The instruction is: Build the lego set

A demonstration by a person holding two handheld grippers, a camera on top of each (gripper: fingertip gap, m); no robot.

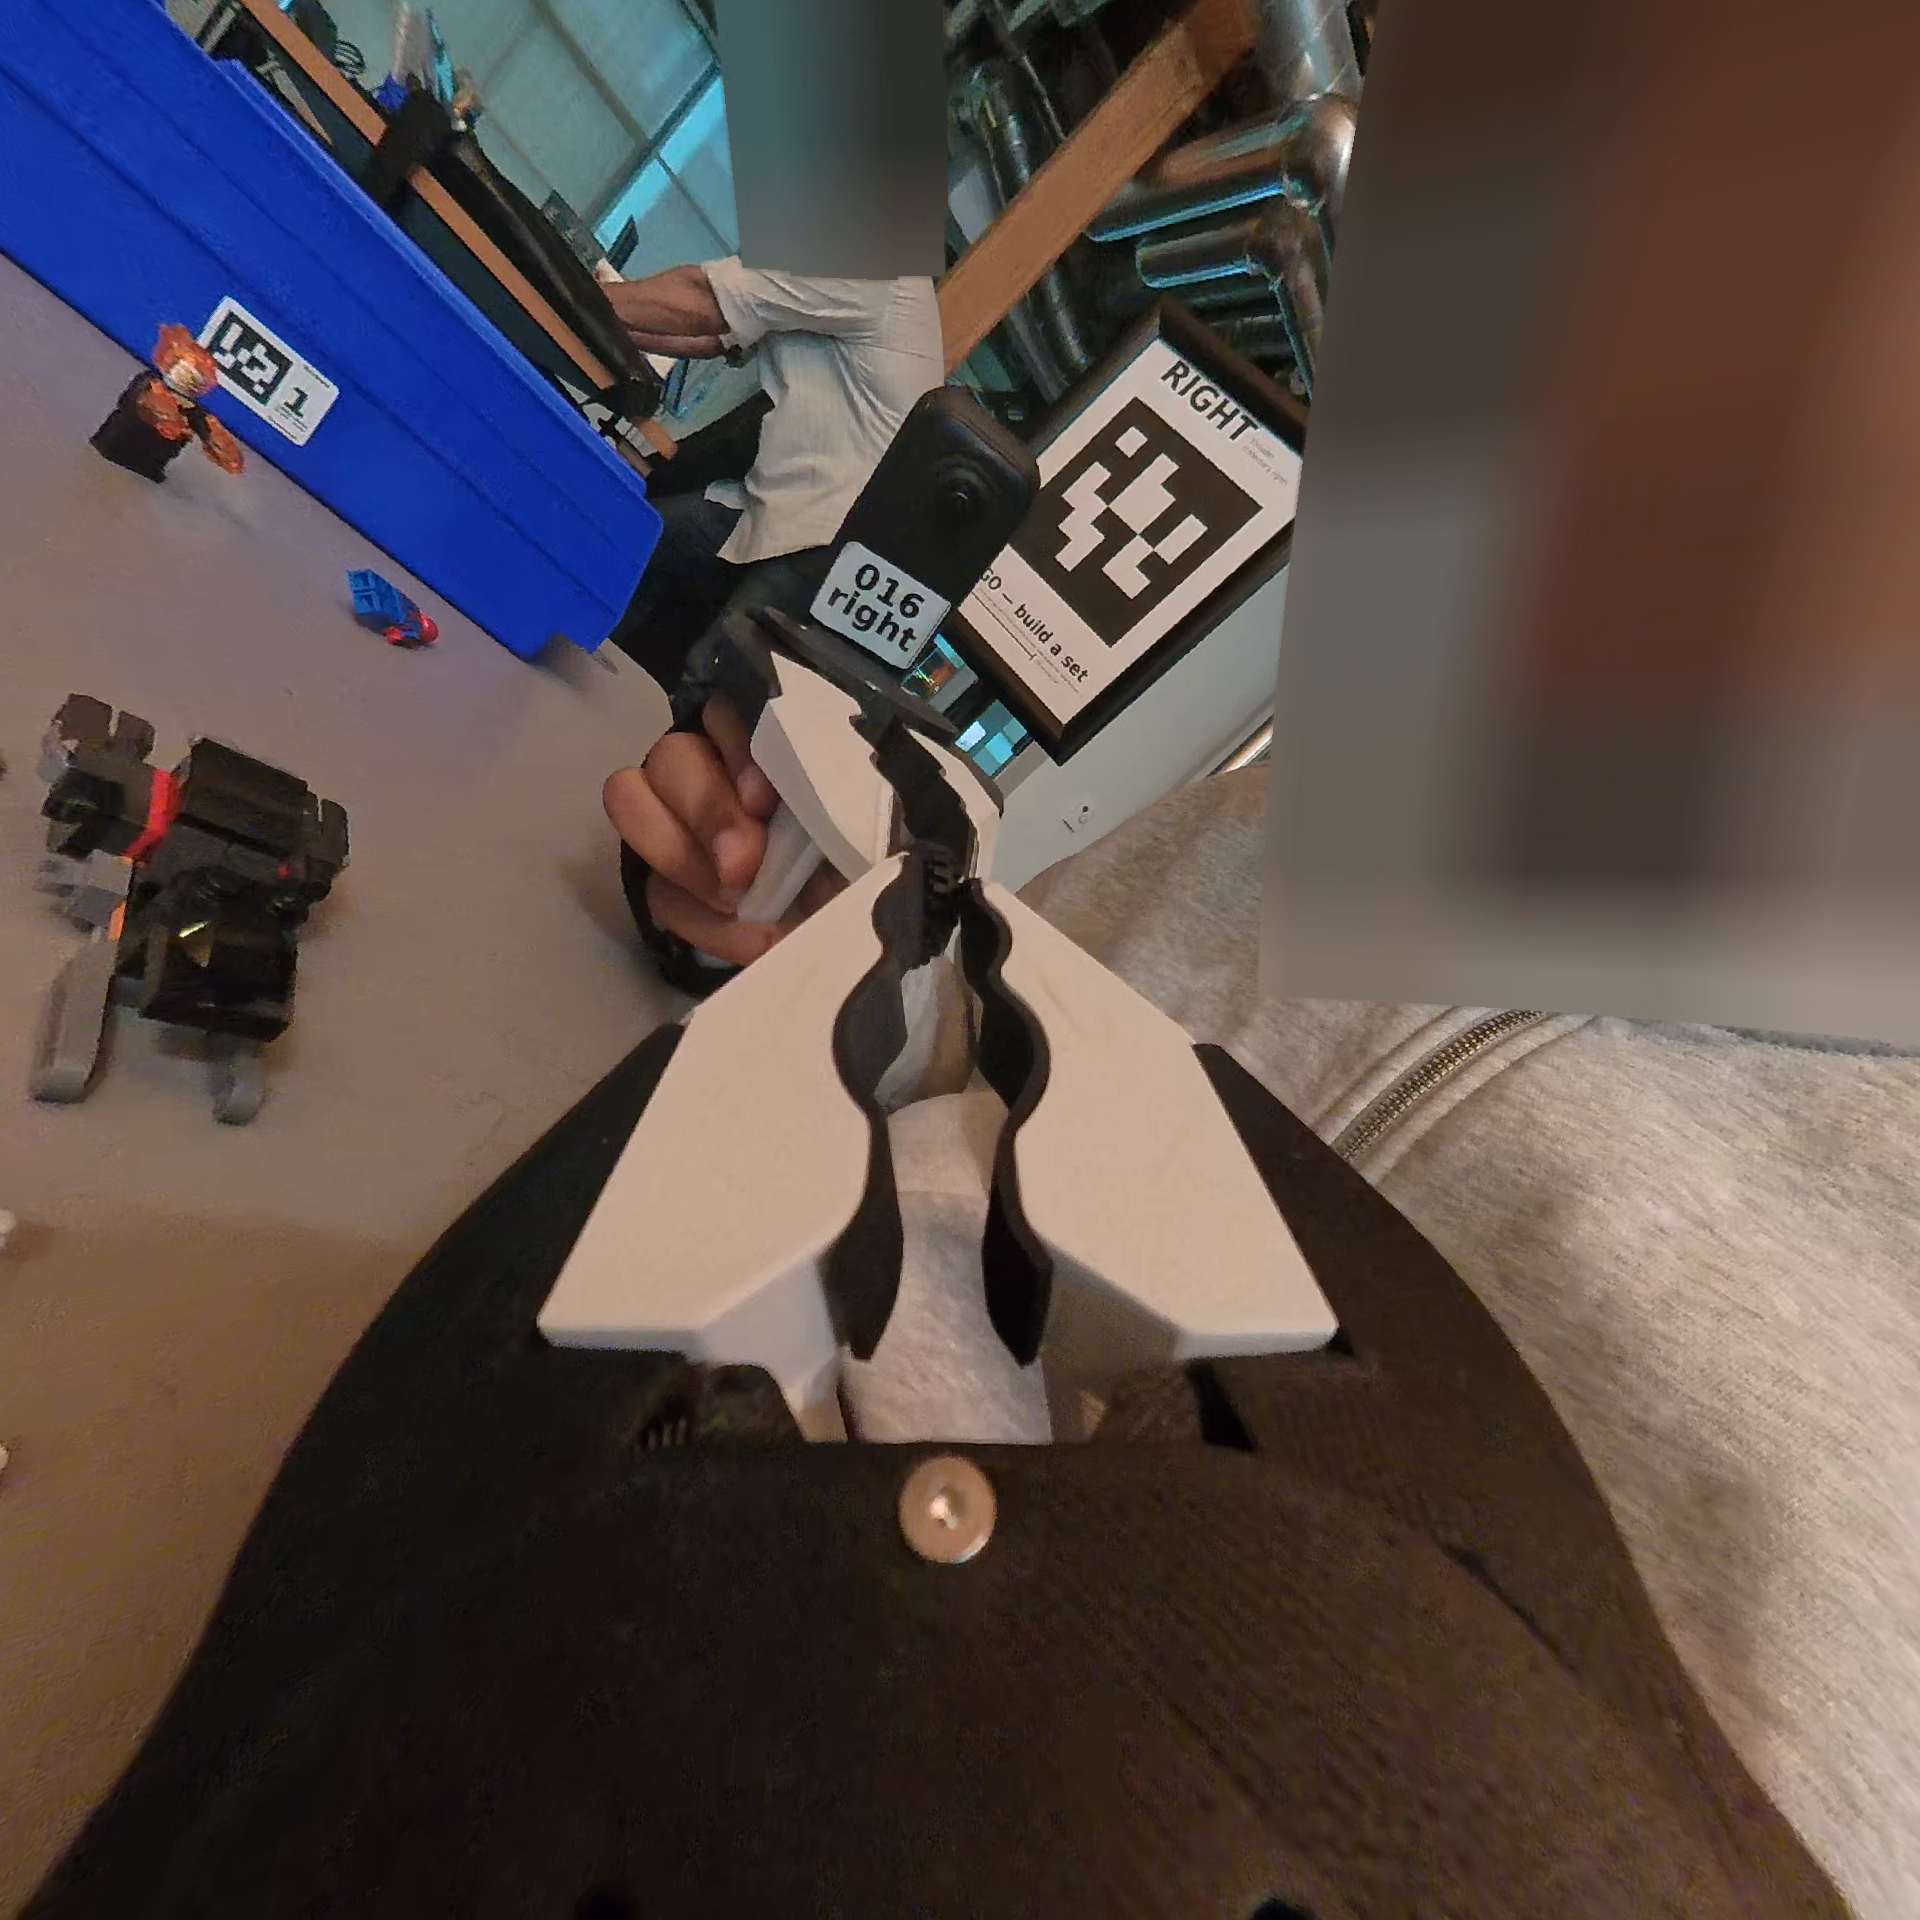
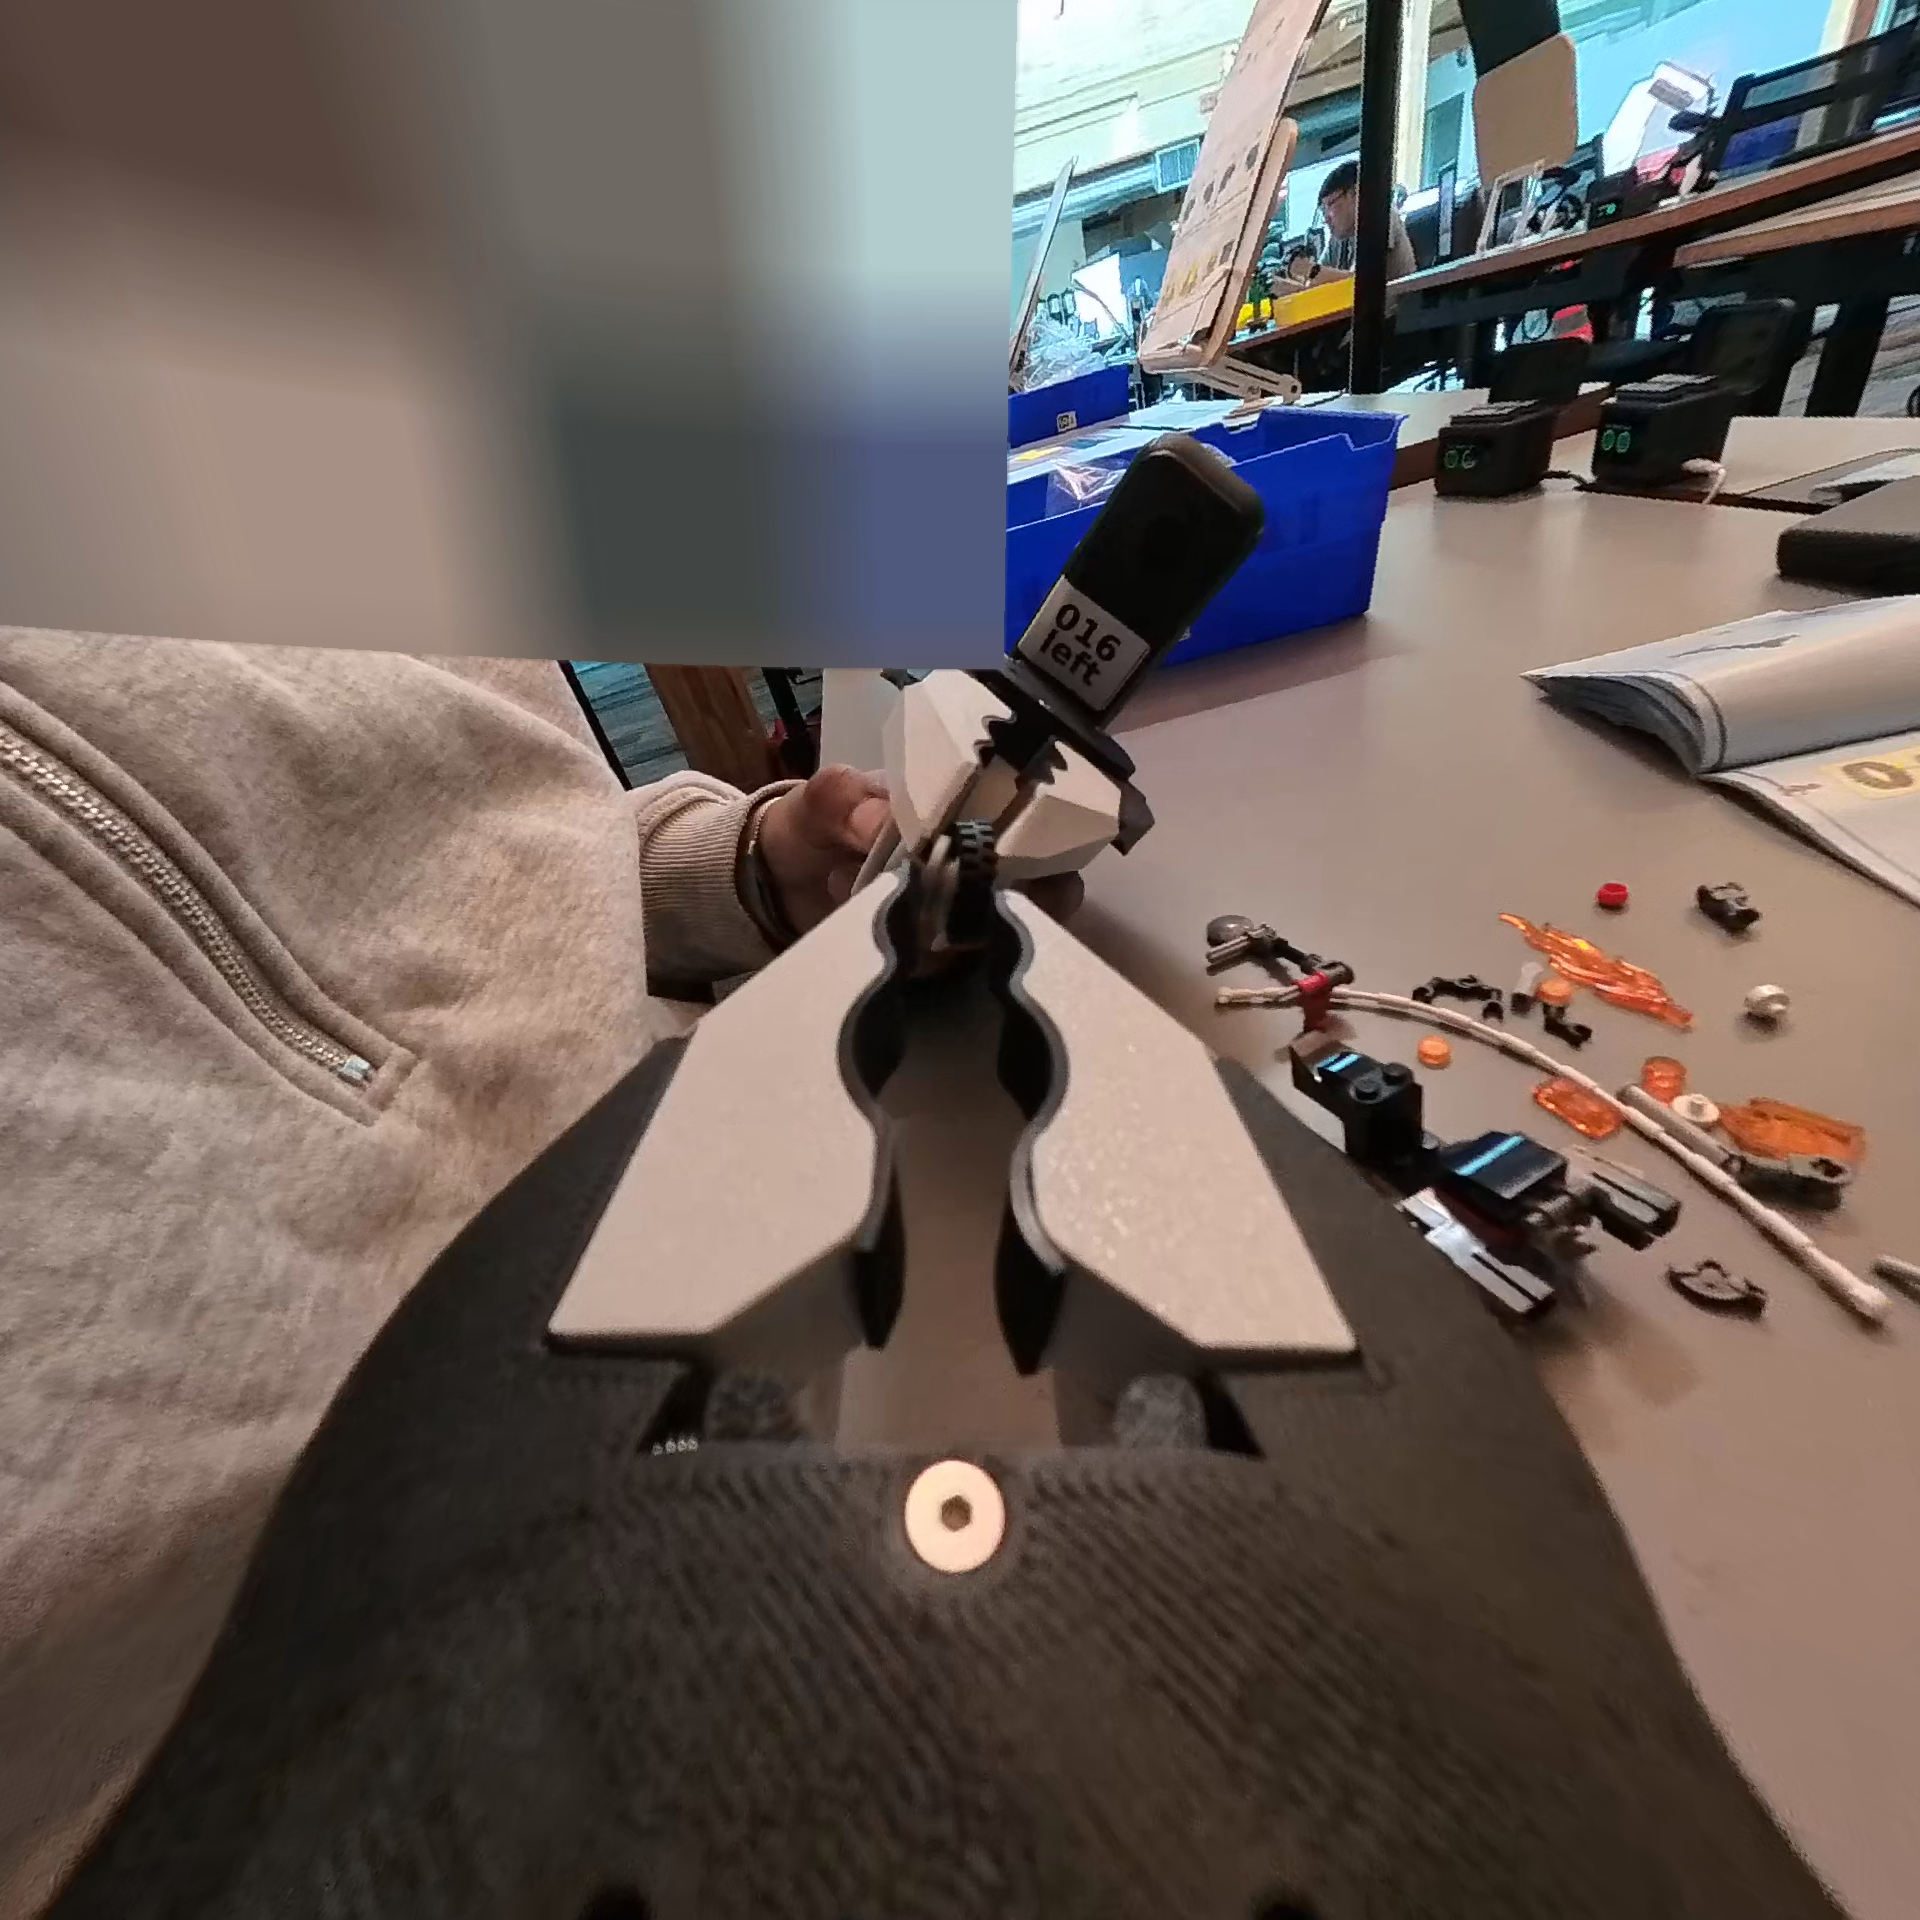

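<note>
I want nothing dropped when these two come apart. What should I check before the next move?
1. Left gripper and right gripper meet tip to tip above the table: ok.
2. Small dark ridged piece sits at the meeting tips: ok.
3. Which gripper actually grips that piece: cannot tell.
4. Piece fully pressed home: cannot tell.
5. Loose orange and black parts lie to the side, apart from both grippers: ok.
6. Black build rests on the table, untouched: ok.
</note>
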